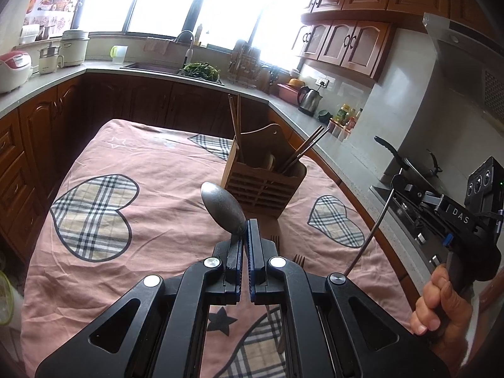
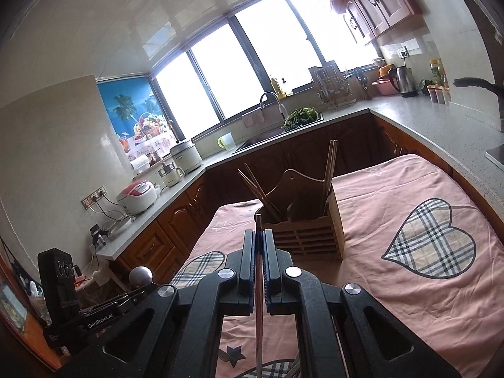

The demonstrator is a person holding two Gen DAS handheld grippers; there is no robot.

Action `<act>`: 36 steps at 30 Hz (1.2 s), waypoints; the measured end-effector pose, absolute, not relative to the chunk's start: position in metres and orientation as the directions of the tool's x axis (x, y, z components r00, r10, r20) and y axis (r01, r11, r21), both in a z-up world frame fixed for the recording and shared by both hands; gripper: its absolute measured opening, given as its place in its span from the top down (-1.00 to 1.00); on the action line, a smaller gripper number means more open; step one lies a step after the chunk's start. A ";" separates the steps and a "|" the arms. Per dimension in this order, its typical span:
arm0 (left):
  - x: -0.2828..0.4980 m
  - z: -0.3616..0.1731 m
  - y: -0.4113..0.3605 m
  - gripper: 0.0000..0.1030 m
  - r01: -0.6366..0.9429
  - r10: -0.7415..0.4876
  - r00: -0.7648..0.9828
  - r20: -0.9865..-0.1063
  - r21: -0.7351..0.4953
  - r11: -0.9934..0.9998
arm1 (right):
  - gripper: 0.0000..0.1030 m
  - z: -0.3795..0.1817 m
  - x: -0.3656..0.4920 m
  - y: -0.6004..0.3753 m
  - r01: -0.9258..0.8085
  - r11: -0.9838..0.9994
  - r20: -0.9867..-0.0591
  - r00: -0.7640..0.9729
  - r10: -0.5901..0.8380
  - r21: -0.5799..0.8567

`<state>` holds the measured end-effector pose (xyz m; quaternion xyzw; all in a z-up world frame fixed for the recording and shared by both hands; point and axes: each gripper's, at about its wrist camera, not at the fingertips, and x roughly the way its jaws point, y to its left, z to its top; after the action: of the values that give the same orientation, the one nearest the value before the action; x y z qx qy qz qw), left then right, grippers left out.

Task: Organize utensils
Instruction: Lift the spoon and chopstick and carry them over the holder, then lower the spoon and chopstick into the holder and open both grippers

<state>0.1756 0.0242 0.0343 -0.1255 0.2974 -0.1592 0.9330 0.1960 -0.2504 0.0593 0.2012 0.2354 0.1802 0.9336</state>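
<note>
A wooden utensil holder (image 1: 263, 186) stands on the pink cloth and holds several chopsticks (image 1: 235, 123); it also shows in the right wrist view (image 2: 307, 236). My left gripper (image 1: 246, 225) is shut on a metal spoon (image 1: 223, 206), bowl up, held above the cloth in front of the holder. My right gripper (image 2: 259, 236) is shut on a thin metal utensil (image 2: 258, 283), a chopstick or handle, held near the holder's left side. In the left wrist view the right gripper (image 1: 397, 181) is at the right with that rod (image 1: 371, 233) hanging down.
Two forks (image 1: 285, 249) lie on the pink heart-patterned tablecloth (image 1: 110, 163) below my left gripper. Counters with a sink (image 1: 151, 66), a kettle (image 1: 310, 99), a rice cooker (image 1: 14, 69) and a stove pan (image 1: 406, 160) surround the table.
</note>
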 end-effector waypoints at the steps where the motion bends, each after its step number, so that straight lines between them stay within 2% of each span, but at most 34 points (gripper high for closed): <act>1: 0.177 0.035 0.023 0.96 0.224 -0.372 0.774 -0.513 -0.327 0.918 | 0.92 0.060 0.197 -0.251 -0.240 0.855 -0.365 0.827 0.428 0.460; 14: 0.213 0.055 0.012 0.96 0.252 -0.368 0.800 -0.473 -0.291 0.923 | 0.92 0.077 0.235 -0.265 -0.209 0.867 -0.312 0.874 0.373 0.453; 29: 0.313 0.095 -0.001 0.96 0.251 -0.323 0.885 -0.335 -0.241 0.937 | 0.92 0.111 0.318 -0.288 -0.147 0.895 -0.160 0.959 0.233 0.422; 36: 0.362 0.085 -0.020 0.96 0.229 -0.289 0.900 -0.326 -0.210 0.950 | 0.92 0.105 0.350 -0.277 -0.139 0.925 -0.127 0.973 0.194 0.353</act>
<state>0.3618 -0.0198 0.0849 -0.0834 0.1795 -0.1335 0.9711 0.3504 -0.2767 0.1053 0.1735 0.0800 0.0852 0.9779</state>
